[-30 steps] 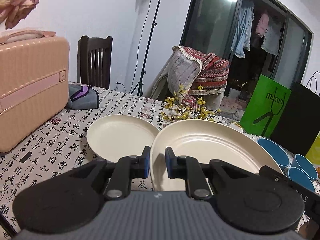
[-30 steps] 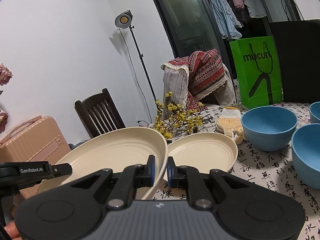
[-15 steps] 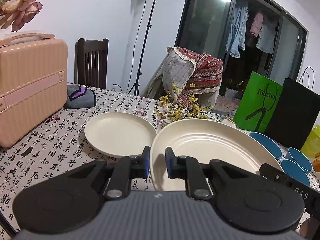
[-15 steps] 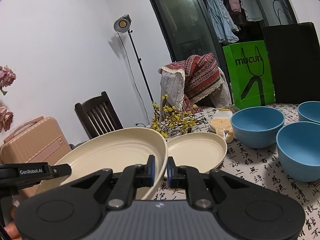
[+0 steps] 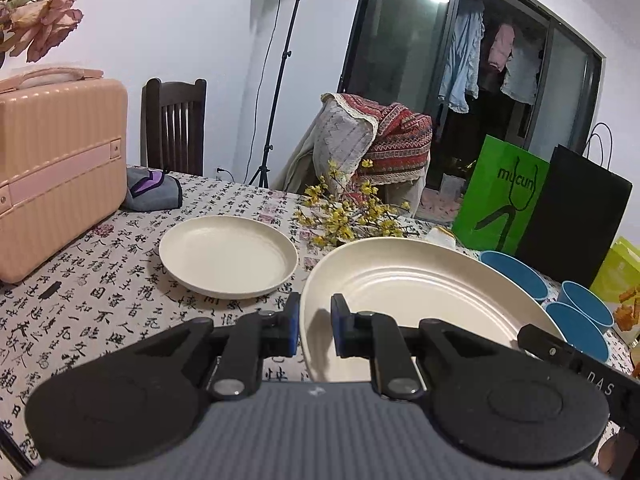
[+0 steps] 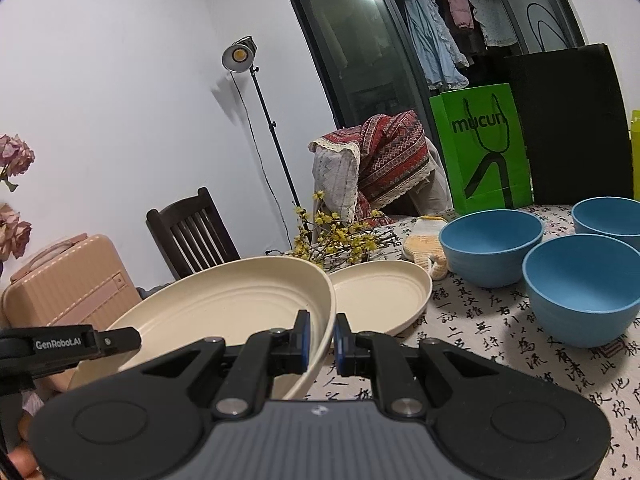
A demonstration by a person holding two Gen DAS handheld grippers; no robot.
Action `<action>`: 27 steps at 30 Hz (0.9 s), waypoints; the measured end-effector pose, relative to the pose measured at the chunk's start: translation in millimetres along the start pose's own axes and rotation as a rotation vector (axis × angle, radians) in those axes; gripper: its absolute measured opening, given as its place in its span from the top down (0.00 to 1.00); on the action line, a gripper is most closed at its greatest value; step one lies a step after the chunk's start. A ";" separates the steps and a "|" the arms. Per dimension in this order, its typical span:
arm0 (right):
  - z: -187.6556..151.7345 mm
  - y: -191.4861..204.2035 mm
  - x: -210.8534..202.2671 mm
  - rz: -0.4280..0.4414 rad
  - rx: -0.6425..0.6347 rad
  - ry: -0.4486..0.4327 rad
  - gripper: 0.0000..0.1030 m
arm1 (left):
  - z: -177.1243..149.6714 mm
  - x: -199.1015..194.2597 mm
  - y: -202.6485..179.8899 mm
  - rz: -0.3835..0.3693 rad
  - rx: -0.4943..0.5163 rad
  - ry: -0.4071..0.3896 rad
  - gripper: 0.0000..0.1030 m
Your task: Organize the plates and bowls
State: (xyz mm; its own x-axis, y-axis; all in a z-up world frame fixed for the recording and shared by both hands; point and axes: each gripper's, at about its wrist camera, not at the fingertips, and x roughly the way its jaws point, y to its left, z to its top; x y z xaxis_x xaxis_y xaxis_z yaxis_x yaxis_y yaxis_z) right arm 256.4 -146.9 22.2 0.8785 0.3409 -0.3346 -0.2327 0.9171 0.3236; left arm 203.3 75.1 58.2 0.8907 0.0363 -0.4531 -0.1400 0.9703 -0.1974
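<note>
**Currently: big plate held two-handed, smaller plate is the likely landing spot**

Left hand-held gripper (image 5: 313, 330): narrow, pads pinching the near-left rim of the large plate (image 5: 420, 292). Right hand-held gripper (image 6: 320, 340): same, narrow, clamped on the opposite rim of that plate (image 6: 224, 300). So I carry it between both, off the bench (image 5: 100, 300), tilted a bit toward my right side.

Key relation: the small plate (image 5: 228, 256) sits flat on the bench, ahead of the held plate and to the left in the left wrist view; in the right wrist view it (image 6: 384, 292) lies just past the held rim. My left hand looks the nearer one. My read: next step is to stack, though big on small looks unstable.

Around: three blue bowls (image 6: 580, 288) well off to my right, unstacked. Yellow flower sprigs (image 5: 348, 216) lie just behind the small plate, the closest thing to snag. Pink case (image 5: 56, 168) far left and green bag (image 5: 504, 200) at the back, both out of the path.
</note>
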 end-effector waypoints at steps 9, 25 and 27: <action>-10.3 -12.0 -16.2 -0.012 0.006 -0.008 0.89 | -12.9 -7.4 -11.3 -0.019 0.016 0.001 0.85; -22.2 -37.2 -38.9 -0.038 0.022 -0.027 0.89 | -34.5 -12.8 -35.5 -0.048 0.057 0.006 0.85; -23.6 -40.4 -40.3 -0.042 0.026 -0.027 0.89 | -36.9 -12.6 -37.9 -0.050 0.061 0.010 0.85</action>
State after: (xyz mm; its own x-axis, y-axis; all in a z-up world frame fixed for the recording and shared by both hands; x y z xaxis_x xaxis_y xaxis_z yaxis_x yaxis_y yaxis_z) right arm 220.6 -192.8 1.7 0.8984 0.2964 -0.3242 -0.1850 0.9247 0.3328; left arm 181.5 29.0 39.3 0.8917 -0.0147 -0.4525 -0.0685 0.9836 -0.1669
